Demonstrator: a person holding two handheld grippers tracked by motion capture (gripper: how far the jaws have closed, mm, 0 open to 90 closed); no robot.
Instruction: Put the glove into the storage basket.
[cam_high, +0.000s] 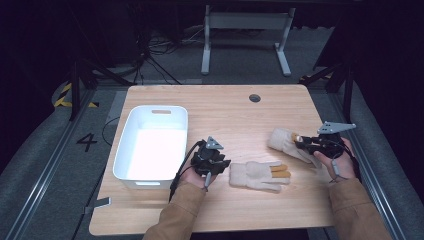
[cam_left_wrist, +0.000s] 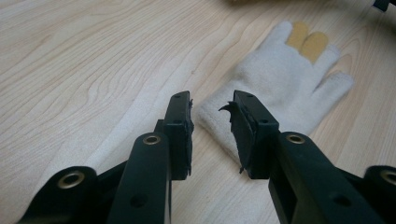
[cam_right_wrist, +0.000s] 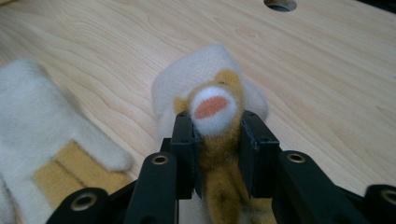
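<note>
The right tongs (cam_right_wrist: 217, 135) are clenched on a glove's (cam_right_wrist: 205, 84) ochre finger, near the surface's (cam_high: 300, 210) right edge. The left tongs (cam_left_wrist: 212, 123) stand released just before the flat glove's (cam_left_wrist: 280, 88) cuff, with bare wood to their left.

Near glove (cam_right_wrist: 28, 126): cut off by the left and bottom edges of the right gripper view; cuff out of frame there. Held glove (cam_right_wrist: 205, 84): lower part hidden behind the right gripper (cam_right_wrist: 217, 144) and its pads; in the high view its fingers lie under that gripper, too small to count. Table (cam_high: 235, 115): near edge partly covered by both sleeves. Round hole (cam_right_wrist: 280, 3) near the far edge: clipped by the top of the right gripper view.
</note>
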